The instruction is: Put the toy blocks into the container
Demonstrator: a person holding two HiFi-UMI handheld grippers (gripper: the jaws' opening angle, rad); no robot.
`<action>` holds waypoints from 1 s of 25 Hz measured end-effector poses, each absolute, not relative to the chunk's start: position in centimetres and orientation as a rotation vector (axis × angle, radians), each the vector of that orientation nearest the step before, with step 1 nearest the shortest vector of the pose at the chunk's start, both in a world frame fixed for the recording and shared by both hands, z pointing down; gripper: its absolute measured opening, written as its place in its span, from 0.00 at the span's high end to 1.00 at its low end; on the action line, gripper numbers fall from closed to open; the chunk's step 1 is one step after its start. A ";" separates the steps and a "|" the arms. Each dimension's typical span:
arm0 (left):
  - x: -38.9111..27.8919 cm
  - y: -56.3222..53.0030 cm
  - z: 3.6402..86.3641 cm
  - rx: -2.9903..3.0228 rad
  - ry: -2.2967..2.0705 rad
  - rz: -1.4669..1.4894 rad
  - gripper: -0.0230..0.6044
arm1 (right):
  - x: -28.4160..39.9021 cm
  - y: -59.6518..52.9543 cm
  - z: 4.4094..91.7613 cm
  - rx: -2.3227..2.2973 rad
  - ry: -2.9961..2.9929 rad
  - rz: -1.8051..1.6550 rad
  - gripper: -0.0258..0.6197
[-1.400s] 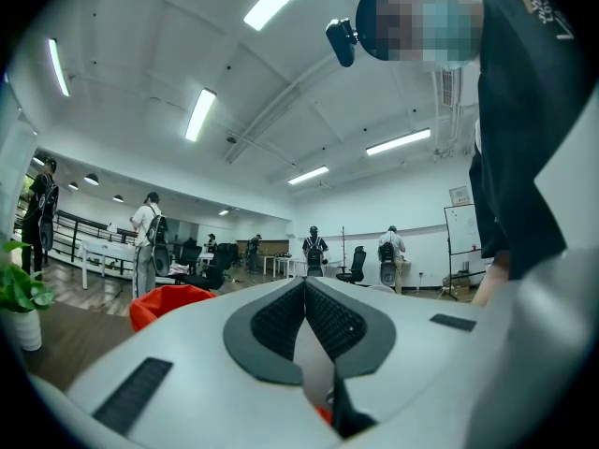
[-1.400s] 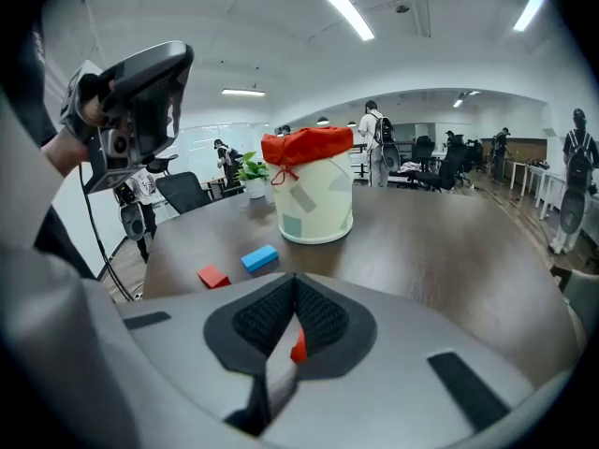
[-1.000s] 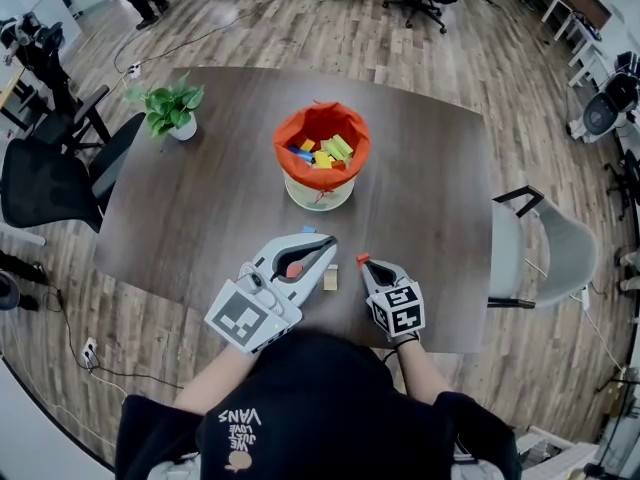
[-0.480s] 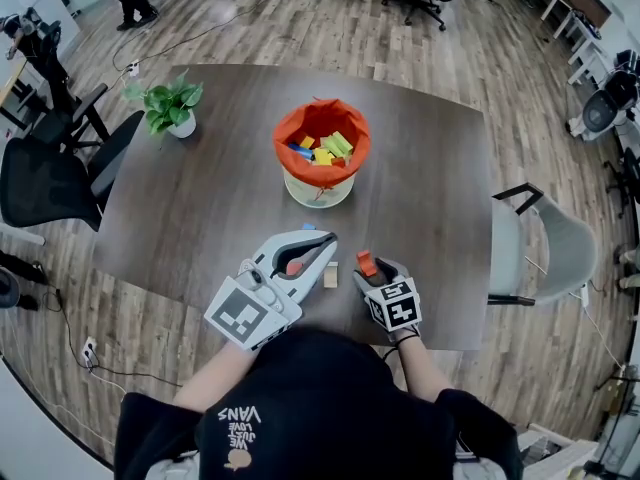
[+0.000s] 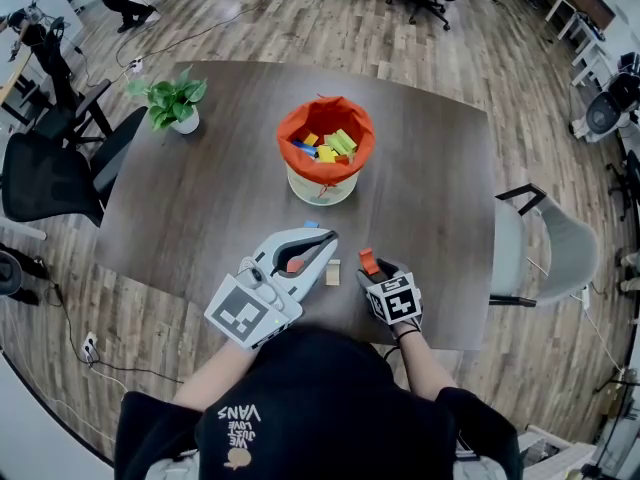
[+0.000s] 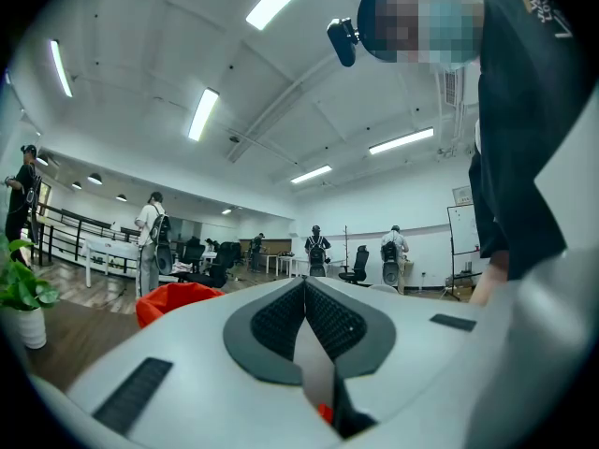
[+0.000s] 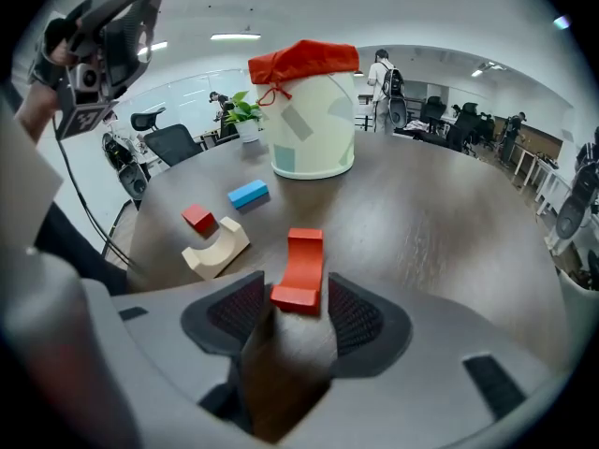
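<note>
I'd square the right claw (image 7: pixel 299 299) on the long sides of the red arch (image 7: pixel 301 267) lying on the table (image 7: pixel 440 213), then close and lift toward the container (image 7: pixel 312 110). Its jaws stand wide, with the arch between them but not gripped. The left claw (image 6: pixel 305 297) is closed on nothing.

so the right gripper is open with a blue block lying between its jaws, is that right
Not quite: it is a red block that lies between the jaws of the open right gripper, not a blue one. The right gripper view shows it; the blue block lies farther off, toward the container.
</note>
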State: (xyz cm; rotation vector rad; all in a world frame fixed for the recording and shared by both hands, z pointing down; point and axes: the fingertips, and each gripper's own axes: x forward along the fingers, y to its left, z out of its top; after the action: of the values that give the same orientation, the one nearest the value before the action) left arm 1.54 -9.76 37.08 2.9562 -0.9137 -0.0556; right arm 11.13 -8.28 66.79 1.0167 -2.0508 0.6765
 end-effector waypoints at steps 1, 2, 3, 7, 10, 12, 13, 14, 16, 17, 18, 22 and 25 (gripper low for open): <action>1.5 -9.8 37.1 2.954 -0.917 -0.054 0.94 | 11.2 -8.2 67.1 1.013 -2.041 0.677 0.61; 1.4 -9.8 37.2 2.952 -0.921 -0.053 0.94 | 11.4 -8.2 67.3 1.016 -2.033 0.670 0.61; 1.4 -9.8 37.2 2.951 -0.925 -0.055 0.94 | 11.6 -8.3 67.4 1.022 -2.028 0.662 0.64; 1.1 -9.9 37.1 2.945 -0.938 -0.057 0.94 | 11.7 -8.5 67.1 1.033 -2.038 0.650 0.72; 1.0 -10.0 37.2 2.942 -0.944 -0.060 0.94 | 11.6 -8.5 67.3 1.023 -2.040 0.624 0.72; 1.0 -10.0 37.2 2.941 -0.945 -0.059 0.94 | 11.6 -8.6 67.4 1.020 -2.038 0.604 0.72; 1.0 -10.1 37.2 2.940 -0.944 -0.058 0.94 | 11.6 -8.5 67.3 1.020 -2.038 0.597 0.72; 1.0 -10.1 37.2 2.941 -0.943 -0.057 0.94 | 11.5 -8.5 67.1 1.020 -2.044 0.593 0.72; 1.1 -10.1 37.2 2.943 -0.942 -0.057 0.94 | 11.3 -8.7 66.4 1.032 -2.067 0.587 0.72; 1.1 -10.1 37.2 2.944 -0.942 -0.058 0.94 | 11.2 -8.8 66.2 1.041 -2.077 0.585 0.72; 1.0 -10.2 37.1 2.946 -0.943 -0.061 0.94 | 11.2 -8.9 65.9 1.051 -2.083 0.583 0.72; 0.8 -10.2 36.9 2.947 -0.949 -0.073 0.94 | 10.8 -9.7 63.9 1.088 -2.131 0.557 0.72; 0.7 -10.1 36.9 2.947 -0.953 -0.076 0.94 | 10.1 -10.5 61.8 1.110 -2.193 0.523 0.72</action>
State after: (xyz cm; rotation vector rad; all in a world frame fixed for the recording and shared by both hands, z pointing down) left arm 0.67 -10.12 36.89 2.9468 -0.9532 -0.0761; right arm 10.13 -10.46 61.75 1.1102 -2.1929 0.5227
